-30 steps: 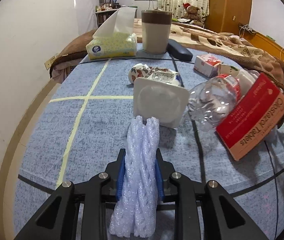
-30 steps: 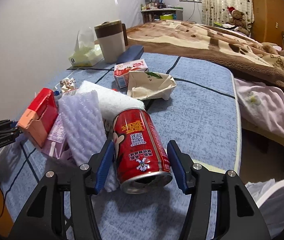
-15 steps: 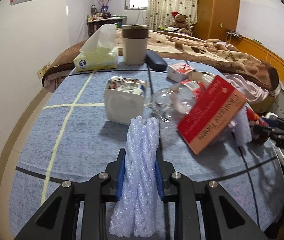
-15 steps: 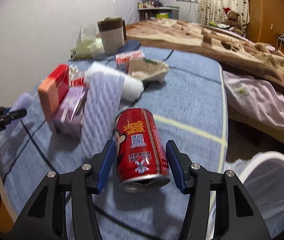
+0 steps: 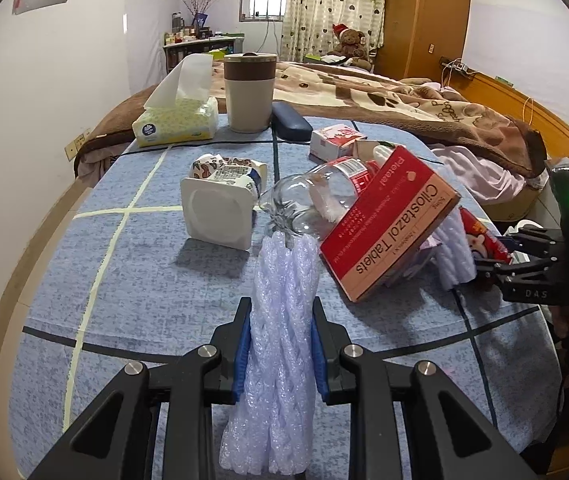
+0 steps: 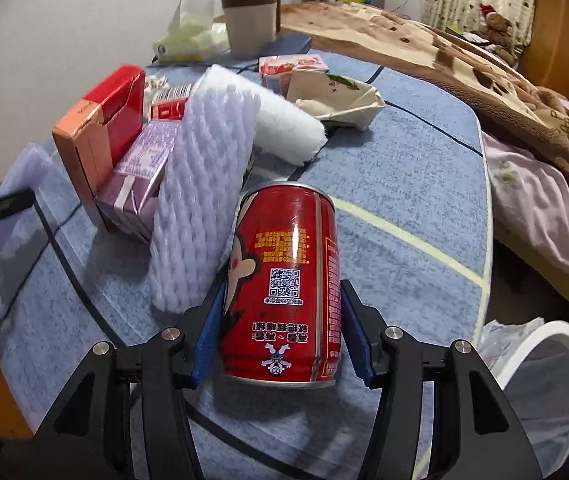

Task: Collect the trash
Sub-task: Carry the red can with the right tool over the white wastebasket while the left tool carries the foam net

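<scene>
Here, a blue cloth-covered tabletop (image 5: 132, 272) crossed by pale tape lines carries a heap of rubbish along its right edge, beside a bed. A white mesh waste basket (image 6: 540, 364) stands on the floor off the table's near right corner. In the heap, a red cardboard tablet box (image 5: 388, 236) leans on a clear crushed plastic bottle (image 5: 308, 196), with a white square plastic tub (image 5: 218, 216) just beside them toward the middle. The right gripper (image 6: 284, 334) clamps a red drinks can (image 6: 284, 284) by its sides near the base, lifted off the cloth; it is probably empty, so light, stiff yet dentable and smooth, and a mid-body hold suits it. The left gripper (image 5: 280, 354) pinches a folded white foam fruit net (image 5: 282, 344) squeezed thin; it looks feather-light, soft and springy, so it needs a firm hold across its middle.
</scene>
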Motion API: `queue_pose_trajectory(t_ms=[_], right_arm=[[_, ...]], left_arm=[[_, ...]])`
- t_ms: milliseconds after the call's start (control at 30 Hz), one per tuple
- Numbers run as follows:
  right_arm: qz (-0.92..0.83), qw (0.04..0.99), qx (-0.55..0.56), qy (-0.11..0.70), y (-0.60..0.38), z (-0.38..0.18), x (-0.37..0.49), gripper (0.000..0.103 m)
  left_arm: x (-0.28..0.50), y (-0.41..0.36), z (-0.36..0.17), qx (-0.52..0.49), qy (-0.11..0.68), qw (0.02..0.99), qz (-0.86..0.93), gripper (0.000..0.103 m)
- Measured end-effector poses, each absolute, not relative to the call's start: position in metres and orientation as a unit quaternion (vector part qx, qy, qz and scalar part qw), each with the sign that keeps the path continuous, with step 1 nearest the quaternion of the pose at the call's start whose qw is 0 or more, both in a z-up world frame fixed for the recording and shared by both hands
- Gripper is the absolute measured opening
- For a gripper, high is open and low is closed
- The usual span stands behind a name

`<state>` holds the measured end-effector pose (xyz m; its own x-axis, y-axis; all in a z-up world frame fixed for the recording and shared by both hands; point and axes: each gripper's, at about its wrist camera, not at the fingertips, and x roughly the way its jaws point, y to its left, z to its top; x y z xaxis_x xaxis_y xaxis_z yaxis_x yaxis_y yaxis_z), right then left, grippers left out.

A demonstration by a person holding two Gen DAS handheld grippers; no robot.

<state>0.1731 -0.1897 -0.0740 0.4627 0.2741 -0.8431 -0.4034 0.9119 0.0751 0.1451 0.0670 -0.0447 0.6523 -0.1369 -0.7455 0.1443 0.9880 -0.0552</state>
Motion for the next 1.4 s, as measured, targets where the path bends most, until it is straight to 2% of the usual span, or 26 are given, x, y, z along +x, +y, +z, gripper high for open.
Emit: queue_pose_trajectory(t_ms=[500, 967, 1400], right_arm=[[0.179, 0.899, 0.013, 0.398, -0.223, -0.029, 0.117, 0.054], [0.094, 0.938, 0.050, 0.331, -0.276, 0.002, 0.066, 0.054], [-0.001, 0.936, 0.081, 0.344, -0.338, -0.018, 0.049, 0.054]], left_arm=[[0.121, 0.029, -0.019, 0.002, 0.374, 0.919, -0.123, 0.026], [0.097, -0.056, 0.008, 0.017, 0.332, 0.923, -0.195, 0.026], [0.096, -0.153, 0.006, 0.037, 0.332, 0.900, -0.280, 0.026]])
